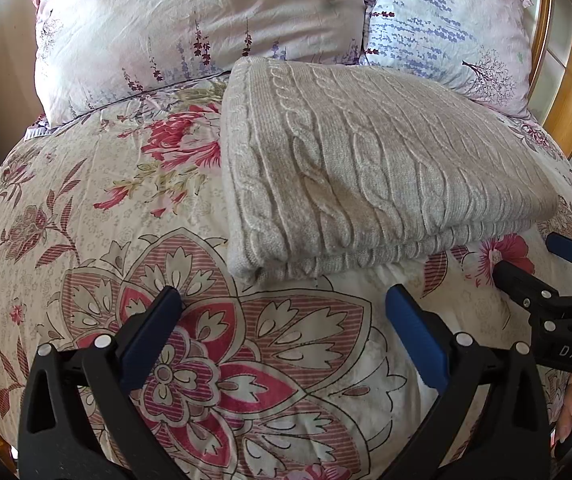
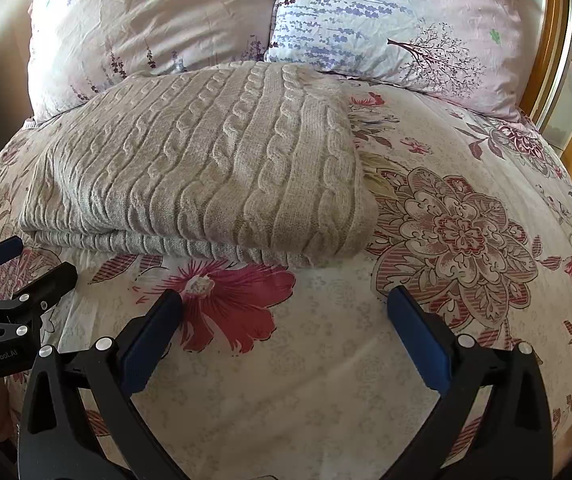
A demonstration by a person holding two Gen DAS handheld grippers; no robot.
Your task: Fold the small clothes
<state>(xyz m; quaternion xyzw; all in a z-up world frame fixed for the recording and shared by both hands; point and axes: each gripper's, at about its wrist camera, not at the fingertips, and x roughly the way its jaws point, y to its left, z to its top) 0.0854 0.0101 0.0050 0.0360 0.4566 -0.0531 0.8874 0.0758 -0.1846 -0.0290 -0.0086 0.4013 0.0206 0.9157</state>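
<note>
The cable-knit sweater [image 1: 366,168] lies folded into a neat rectangle on the bed [image 1: 85,208], near the pillows. Left gripper [image 1: 283,300] and right gripper [image 2: 286,300] hover wide and empty, just short of its near edge. The fold looks finished; next probably comes moving it aside.

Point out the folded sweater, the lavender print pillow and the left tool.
folded sweater [image 1: 366,168], left wrist view, middle of its cable-knit top.
lavender print pillow [image 2: 386,20], right wrist view, its printed face.
left tool [image 1: 281,320], left wrist view, midway between its open fingertips.
</note>
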